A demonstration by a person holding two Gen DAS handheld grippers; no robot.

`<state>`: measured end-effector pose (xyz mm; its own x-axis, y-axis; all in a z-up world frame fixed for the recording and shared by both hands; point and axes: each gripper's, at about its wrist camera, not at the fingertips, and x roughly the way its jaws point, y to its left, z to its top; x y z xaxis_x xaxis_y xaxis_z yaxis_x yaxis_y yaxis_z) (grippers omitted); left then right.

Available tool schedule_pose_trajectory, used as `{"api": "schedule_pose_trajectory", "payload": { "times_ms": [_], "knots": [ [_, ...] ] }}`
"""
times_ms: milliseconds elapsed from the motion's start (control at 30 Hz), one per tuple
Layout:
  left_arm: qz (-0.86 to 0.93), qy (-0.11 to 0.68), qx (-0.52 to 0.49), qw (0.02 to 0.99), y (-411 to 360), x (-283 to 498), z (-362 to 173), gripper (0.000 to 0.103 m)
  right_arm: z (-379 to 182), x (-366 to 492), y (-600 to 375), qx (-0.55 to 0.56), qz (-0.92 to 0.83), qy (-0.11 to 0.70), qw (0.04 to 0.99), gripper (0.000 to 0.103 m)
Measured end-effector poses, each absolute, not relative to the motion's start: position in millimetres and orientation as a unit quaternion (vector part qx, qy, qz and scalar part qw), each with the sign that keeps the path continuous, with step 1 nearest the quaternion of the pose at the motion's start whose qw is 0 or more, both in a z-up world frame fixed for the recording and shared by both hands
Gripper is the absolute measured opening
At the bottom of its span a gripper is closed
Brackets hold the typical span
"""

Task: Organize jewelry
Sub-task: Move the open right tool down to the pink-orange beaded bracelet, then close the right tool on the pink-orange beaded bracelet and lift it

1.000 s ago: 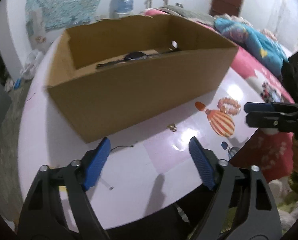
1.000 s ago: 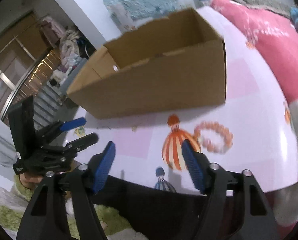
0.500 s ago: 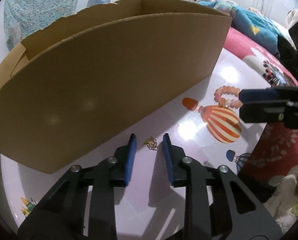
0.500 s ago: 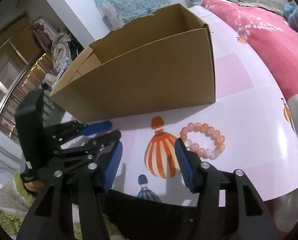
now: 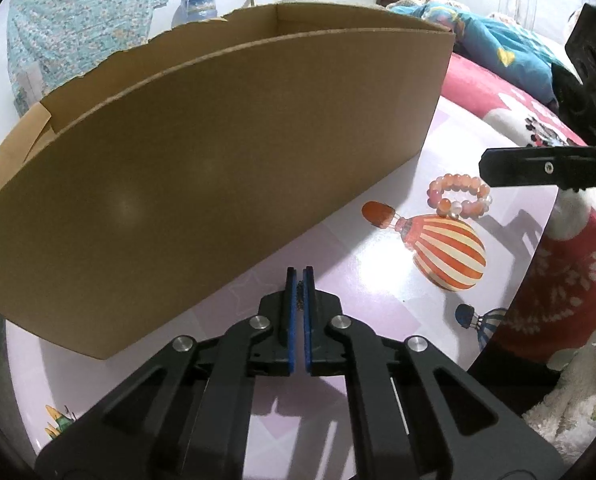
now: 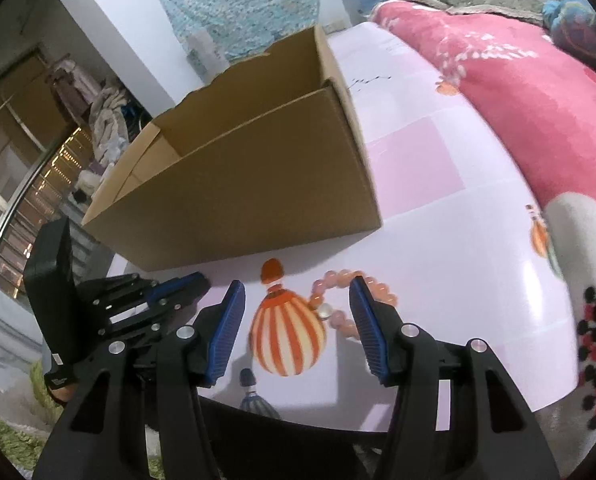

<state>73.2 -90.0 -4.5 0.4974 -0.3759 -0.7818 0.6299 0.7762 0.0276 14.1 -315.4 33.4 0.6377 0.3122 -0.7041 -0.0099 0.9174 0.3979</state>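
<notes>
A brown cardboard box [image 5: 218, 180] stands open-topped on the glossy pink table [image 5: 398, 148]. My left gripper [image 5: 298, 270] is low on the table just in front of the box, shut on a small gold trinket [image 5: 298, 300], of which only a dark sliver shows between the blue pads. A pink bead bracelet [image 5: 456, 179] lies on the table to its right. My right gripper [image 6: 297, 284] is open above a striped balloon print, and the bracelet [image 6: 338, 276] lies at its right fingertip, partly hidden behind it. The left gripper [image 6: 196, 286] shows at the left of the right wrist view.
The box [image 6: 258, 196] fills the space behind both grippers. A bed with a pink blanket [image 6: 518, 80] runs along the table's right side. The table's near edge [image 6: 338, 412] is close below the right gripper. Green carpet [image 6: 14, 440] lies below.
My left gripper moved forward and down toward the box's front wall and closed on the gold trinket. The right gripper came closer to the bracelet and its jaws narrowed a little.
</notes>
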Motion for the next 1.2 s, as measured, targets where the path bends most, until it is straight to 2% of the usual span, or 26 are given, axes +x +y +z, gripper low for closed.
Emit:
{"api": "schedule_pose_trajectory", "payload": {
  "times_ms": [567,700,1200],
  "knots": [
    [-0.269,0.392,0.091,0.875,-42,65,27,0.000,30,9,-311,0.152,0.088,0.427,0.887,0.046],
    [-0.262,0.402,0.091,0.873,-41,67,26,0.000,25,18,-300,0.121,0.084,0.439,0.886,0.046],
    [-0.230,0.443,0.099,0.861,-50,76,20,0.000,6,32,-276,0.015,0.053,0.482,0.875,0.033]
  ]
}}
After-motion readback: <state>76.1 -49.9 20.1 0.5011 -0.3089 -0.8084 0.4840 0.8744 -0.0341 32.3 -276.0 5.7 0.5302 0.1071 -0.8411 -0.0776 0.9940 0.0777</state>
